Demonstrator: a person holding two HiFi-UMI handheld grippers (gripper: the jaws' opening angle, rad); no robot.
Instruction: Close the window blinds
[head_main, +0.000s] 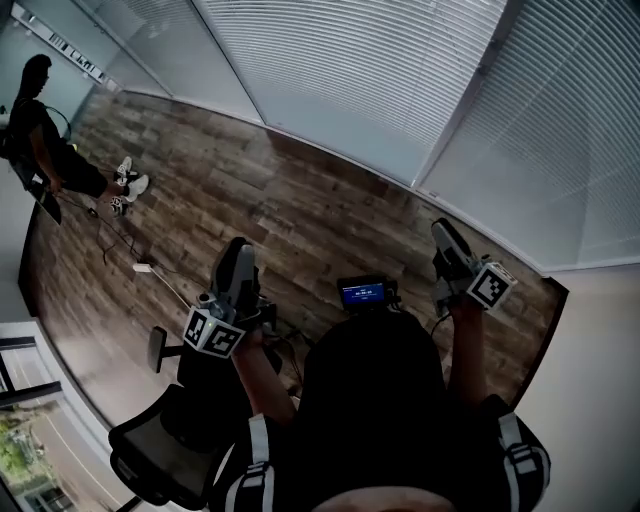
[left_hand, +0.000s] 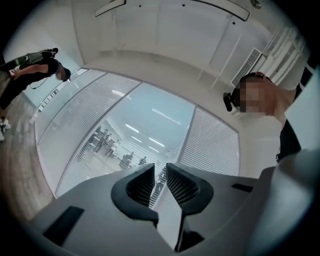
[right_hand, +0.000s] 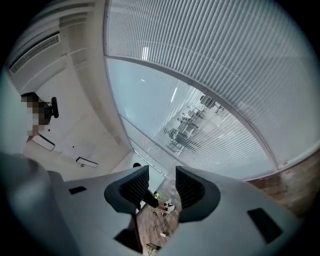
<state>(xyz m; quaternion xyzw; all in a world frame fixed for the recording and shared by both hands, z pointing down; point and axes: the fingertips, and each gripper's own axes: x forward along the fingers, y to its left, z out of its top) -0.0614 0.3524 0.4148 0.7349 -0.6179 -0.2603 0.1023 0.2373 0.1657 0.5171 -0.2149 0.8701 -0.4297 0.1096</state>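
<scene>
White slatted blinds (head_main: 380, 70) cover the tall window panes beyond the wooden floor (head_main: 300, 215), and another blind panel (head_main: 560, 130) hangs to the right of a pale frame post (head_main: 465, 110). My left gripper (head_main: 240, 250) is held low over the floor, well short of the window. It points up at the blinds (left_hand: 100, 135); this left gripper (left_hand: 160, 172) is open by a narrow gap, with nothing between the jaws. My right gripper (head_main: 443, 232) is nearer the right panel. The right gripper (right_hand: 162, 175) is open wider and empty, under the blinds (right_hand: 210, 65).
A black office chair (head_main: 165, 440) stands at my lower left. Another person (head_main: 45, 140) stands far left, with cables (head_main: 140, 265) trailing over the floor. A small device with a blue screen (head_main: 364, 293) sits at my chest. A white wall (head_main: 600, 380) bounds the right.
</scene>
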